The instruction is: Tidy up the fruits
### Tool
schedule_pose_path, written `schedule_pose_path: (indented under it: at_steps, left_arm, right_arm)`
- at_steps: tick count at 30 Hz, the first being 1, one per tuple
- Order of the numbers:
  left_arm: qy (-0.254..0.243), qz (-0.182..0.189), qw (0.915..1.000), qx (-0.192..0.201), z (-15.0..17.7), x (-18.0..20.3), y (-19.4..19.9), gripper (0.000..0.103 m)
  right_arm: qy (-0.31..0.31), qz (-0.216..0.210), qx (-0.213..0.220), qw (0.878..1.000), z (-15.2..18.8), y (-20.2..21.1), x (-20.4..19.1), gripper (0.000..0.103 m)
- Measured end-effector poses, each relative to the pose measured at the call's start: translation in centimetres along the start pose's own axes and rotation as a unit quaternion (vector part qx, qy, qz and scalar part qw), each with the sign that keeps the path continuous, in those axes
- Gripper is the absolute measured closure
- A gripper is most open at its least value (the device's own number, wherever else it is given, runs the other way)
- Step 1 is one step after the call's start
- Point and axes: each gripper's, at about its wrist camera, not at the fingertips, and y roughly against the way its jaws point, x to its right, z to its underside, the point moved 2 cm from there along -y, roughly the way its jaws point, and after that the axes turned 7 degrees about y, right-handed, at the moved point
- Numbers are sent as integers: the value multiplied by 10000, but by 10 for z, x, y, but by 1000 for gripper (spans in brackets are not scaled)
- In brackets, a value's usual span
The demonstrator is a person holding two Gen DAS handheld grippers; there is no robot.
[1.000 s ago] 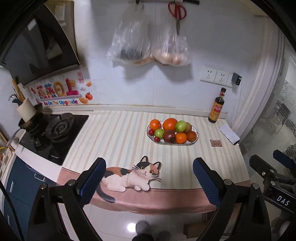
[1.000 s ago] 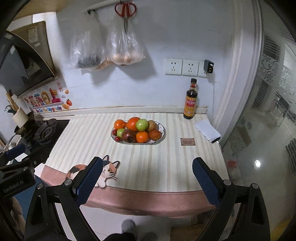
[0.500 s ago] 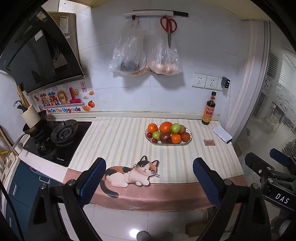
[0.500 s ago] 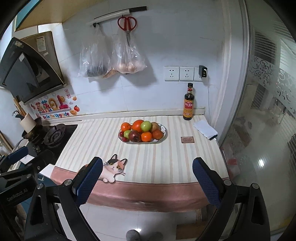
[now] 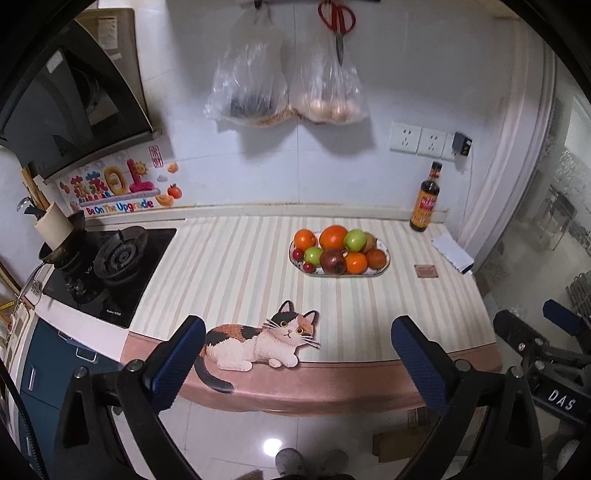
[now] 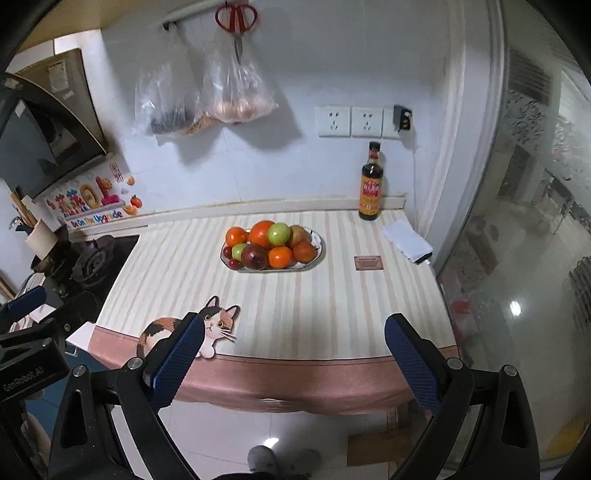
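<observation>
Compared with half a second earlier, both views sit closer to the tabletop (image 5: 229, 266), so the fruit plate (image 5: 384, 258) appears larger and the wall rail above the hanging bags is cut off at the top edge; nothing on the surface has shifted. Left hand-held gripper (image 5: 297, 363): jaws opening, blue textured pads spread wide with nothing between them, hovering over the near edge of the tabletop and off every object. Right hand-held gripper (image 6: 293, 360): jaws likewise wide and empty, above the same edge. Just ahead of the left pads lies a flat calico cat sticker (image 5: 258, 341) on the striped cloth. Beyond it, well apart from both grippers and unobstructed, the shallow oval plate holds piled fruit (image 5: 338, 249): oranges, green apples, a dark red round fruit and small red ones. Right of the plate lie a small brown card (image 5: 425, 270) and a folded white cloth (image 5: 452, 252); a dark sauce bottle (image 5: 426, 199) stands upright at the wall. A gas hob (image 5: 110, 269) occupies the left end. Two clear plastic bags (image 5: 284, 81) and red scissors (image 5: 337, 22) hang on the tiled wall.
</observation>
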Motion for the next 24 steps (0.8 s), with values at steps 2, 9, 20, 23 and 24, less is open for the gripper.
schedule_pose_path:
  at_steps: [2, 9, 20, 23, 24]
  left_arm:
    - [-3, -7, 9999, -137, -2, 2, -13, 0]
    - [-39, -147, 9986, -506, -7, 7, -51, 0]
    - [-25, -244, 9971, -726, -18, 5, -83, 0]
    - [-29, -228, 9968, -763, -19, 5, -87, 0]
    - [-30, -211, 9967, -783, -19, 4, -89, 0]
  right_arm:
    - [19, 2, -137, 9999, -6, -17, 2, 3]
    - [88, -83, -541, 9985, -24, -68, 8, 3]
    - [115, -77, -887, 9960, -33, -112, 10, 3]
    - [72, -71, -930, 9956, -34, -117, 11, 3]
    - [68, -51, -932, 9956, -34, -117, 11, 3]
